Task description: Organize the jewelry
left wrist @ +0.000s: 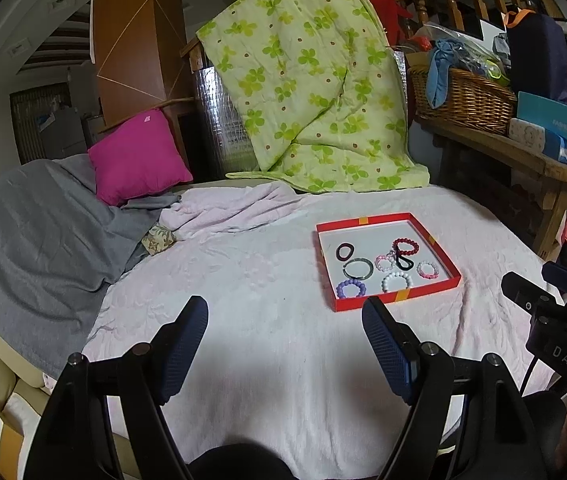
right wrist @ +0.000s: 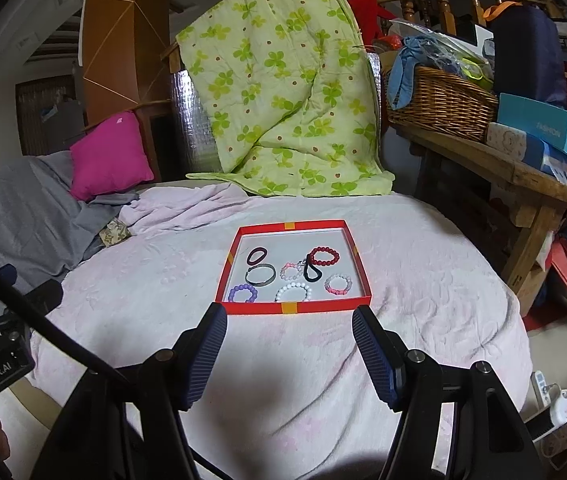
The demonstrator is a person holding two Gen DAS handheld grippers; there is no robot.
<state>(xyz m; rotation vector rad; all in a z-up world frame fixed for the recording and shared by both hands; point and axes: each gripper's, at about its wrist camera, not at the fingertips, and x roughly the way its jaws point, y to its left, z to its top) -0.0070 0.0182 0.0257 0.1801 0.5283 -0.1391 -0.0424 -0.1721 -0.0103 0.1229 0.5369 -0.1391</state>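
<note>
1. A red tray [right wrist: 295, 309] lies flat on a pale pink blanket [right wrist: 423, 280]. It holds bracelets and hair ties.
2. Inside, a purple bead bracelet [right wrist: 242, 293] and a white bead bracelet [right wrist: 293, 291] lie by the near wall. A dark red bead bracelet [right wrist: 324, 256] lies farther back, with a black hair tie [right wrist: 312, 273] touching it.
3. The right gripper [right wrist: 289, 354] sits just in front of the tray. Its two fingers are spread apart with nothing between them.
4. The left gripper [left wrist: 285, 350] is also spread and empty. The tray lies ahead of it, off to its right.
5. Behind the blanket are a green flowery quilt [right wrist: 283, 92] and a pink pillow [right wrist: 109, 156].
</note>
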